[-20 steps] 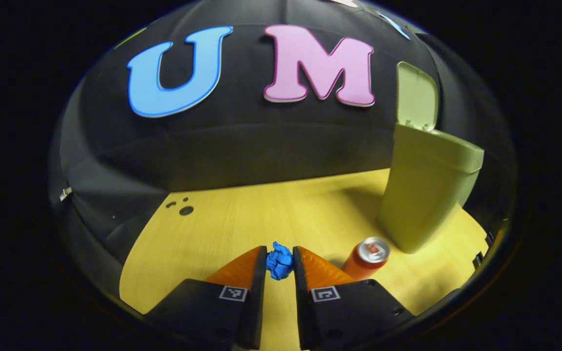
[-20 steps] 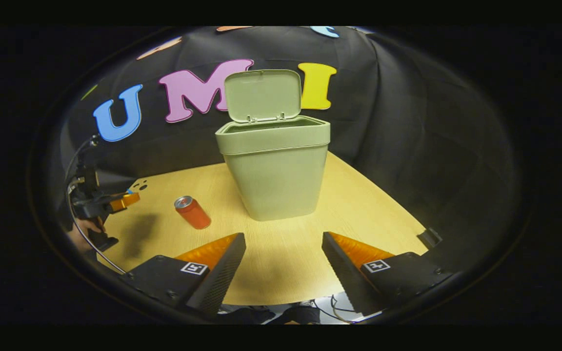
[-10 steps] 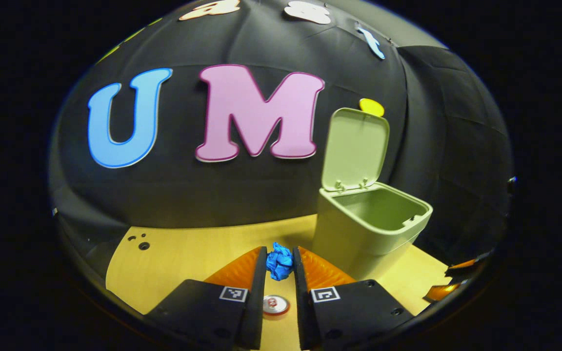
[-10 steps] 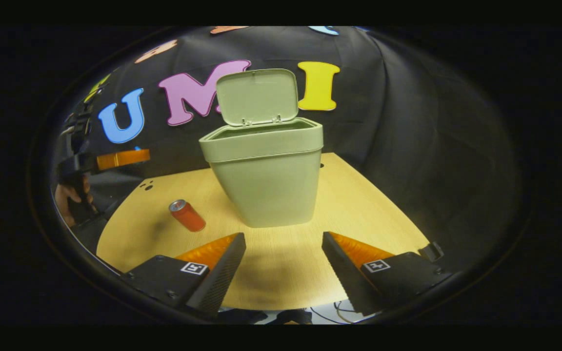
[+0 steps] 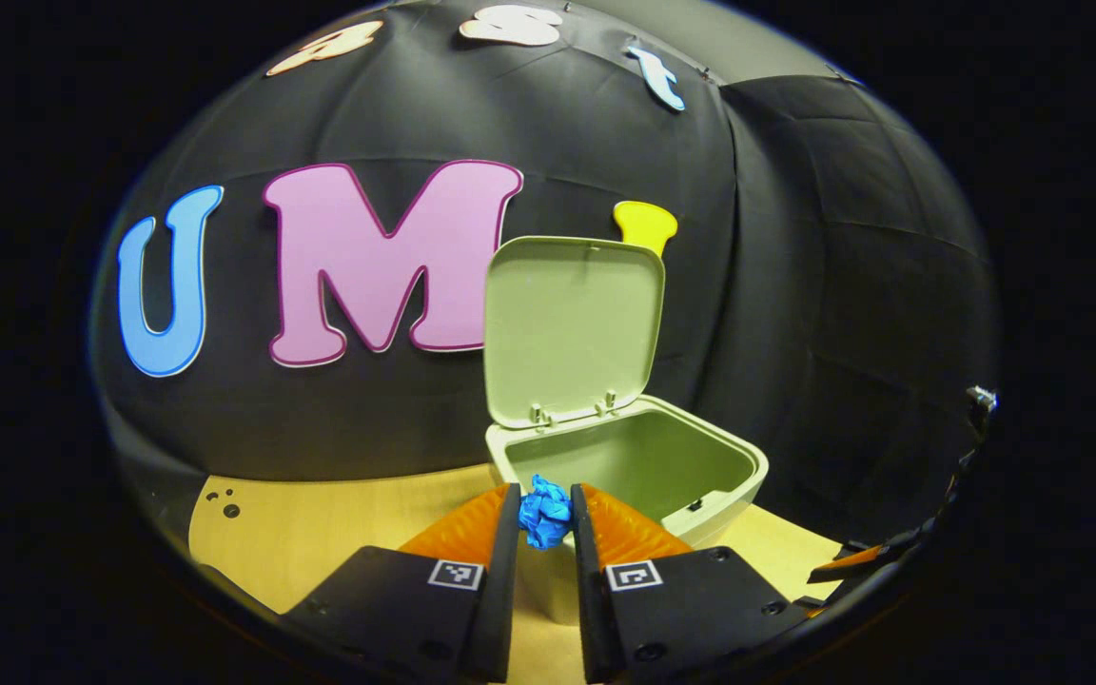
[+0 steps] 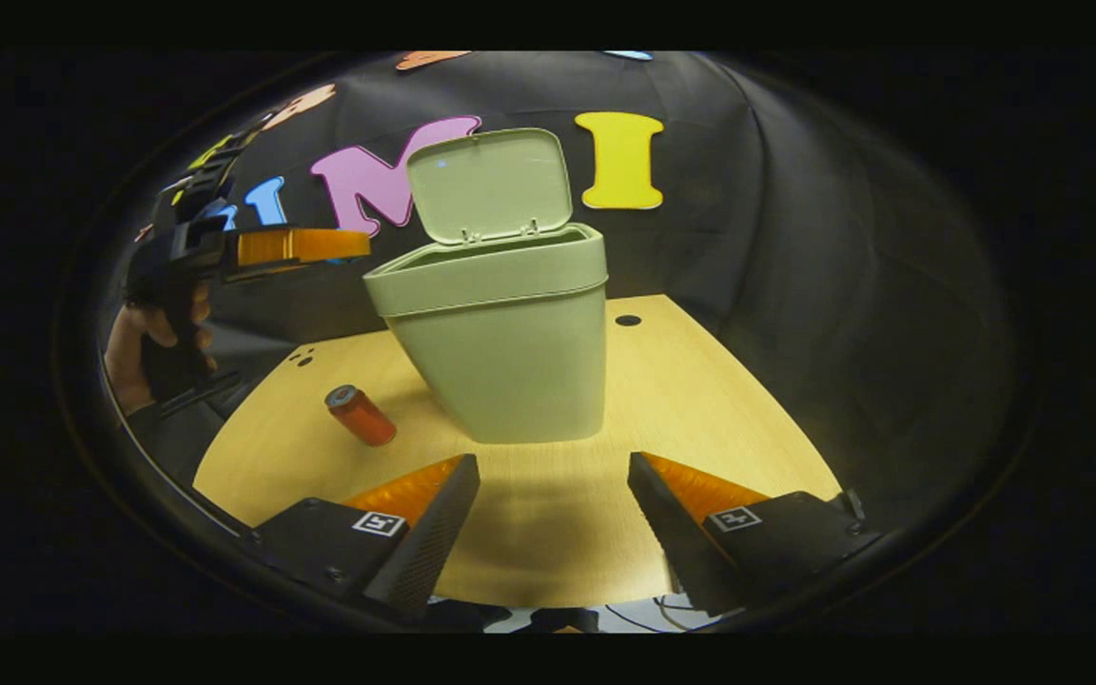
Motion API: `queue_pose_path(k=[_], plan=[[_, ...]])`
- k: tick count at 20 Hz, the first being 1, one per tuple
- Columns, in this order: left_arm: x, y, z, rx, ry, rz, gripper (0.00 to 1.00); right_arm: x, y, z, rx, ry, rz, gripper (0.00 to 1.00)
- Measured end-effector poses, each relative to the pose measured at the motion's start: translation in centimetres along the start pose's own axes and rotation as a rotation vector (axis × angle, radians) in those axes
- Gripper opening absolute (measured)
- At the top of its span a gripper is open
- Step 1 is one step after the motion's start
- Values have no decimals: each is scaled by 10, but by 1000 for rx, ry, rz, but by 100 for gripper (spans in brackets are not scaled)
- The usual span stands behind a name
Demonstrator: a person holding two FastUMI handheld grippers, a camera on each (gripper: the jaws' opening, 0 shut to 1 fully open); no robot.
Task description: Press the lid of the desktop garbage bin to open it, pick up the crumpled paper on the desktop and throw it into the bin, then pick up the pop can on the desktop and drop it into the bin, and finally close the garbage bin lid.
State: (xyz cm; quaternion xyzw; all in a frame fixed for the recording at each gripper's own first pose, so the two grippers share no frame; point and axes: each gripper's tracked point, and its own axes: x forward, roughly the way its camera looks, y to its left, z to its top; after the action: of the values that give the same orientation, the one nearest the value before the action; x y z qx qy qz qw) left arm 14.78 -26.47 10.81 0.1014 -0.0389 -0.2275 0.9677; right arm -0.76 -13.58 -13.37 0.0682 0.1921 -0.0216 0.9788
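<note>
A pale green bin (image 5: 700,476) (image 6: 500,352) stands on the wooden table with its lid (image 5: 572,328) (image 6: 489,184) tipped up. My left gripper (image 5: 545,514) is shut on a blue crumpled paper (image 5: 545,509), held in the air at the bin's near rim. In the right gripper view the left gripper (image 6: 358,245), in a person's hand (image 6: 134,347), reaches toward the bin's top from the left. A red pop can (image 6: 361,417) lies on the table left of the bin. My right gripper (image 6: 553,485) hangs open above the table in front of the bin, nothing between its fingers.
The wooden table (image 6: 700,400) has small holes at its far left (image 5: 225,504) and one behind the bin (image 6: 627,321). Black cloth walls close the booth behind and on both sides. Cables hang below the table's near edge (image 6: 643,614).
The left gripper rose and swung right with the paper, from beside the can to the bin's open rim. The right gripper stayed open, drifting slightly.
</note>
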Motion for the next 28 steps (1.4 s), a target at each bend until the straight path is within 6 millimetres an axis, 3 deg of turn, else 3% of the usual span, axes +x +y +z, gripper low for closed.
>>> queue_pose_path(k=[1, 5, 11, 14, 15, 17, 18, 19, 20, 24, 28], plan=[[3, -6, 2, 2, -3, 0, 36, 1, -4, 1, -2, 4, 10, 99], [18, -28, -2, -10, 15, -14, 33, 5, -16, 0, -11, 14, 43, 99], [34, -38, -12, -54, 47, -1, 34, 9, -30, 5, -21, 10, 62, 99], [38, -39, -17, -53, 64, -2, 40, 11, -32, 5, -18, 10, 64, 99], [36, -38, -18, -47, 64, -2, 48, 11, -30, 5, -19, 12, 67, 99], [36, -31, -12, -31, 47, 19, 59, 13, -26, 4, -24, 15, 73, 99], [36, -29, -11, -29, 36, 26, 73, 14, -23, 4, -26, 17, 75, 99], [31, -25, -8, -31, 27, 40, 82, 15, -20, 3, -27, 17, 77, 99], [29, -20, -7, -35, 17, 48, 99, 15, -16, 2, -29, 20, 81, 99], [2, 10, -6, -56, 1, 104, 98, 18, 4, 0, -34, 24, 91, 99], [-47, 66, -20, -63, 3, 207, 98, 23, 30, -3, -55, 36, 109, 99]])
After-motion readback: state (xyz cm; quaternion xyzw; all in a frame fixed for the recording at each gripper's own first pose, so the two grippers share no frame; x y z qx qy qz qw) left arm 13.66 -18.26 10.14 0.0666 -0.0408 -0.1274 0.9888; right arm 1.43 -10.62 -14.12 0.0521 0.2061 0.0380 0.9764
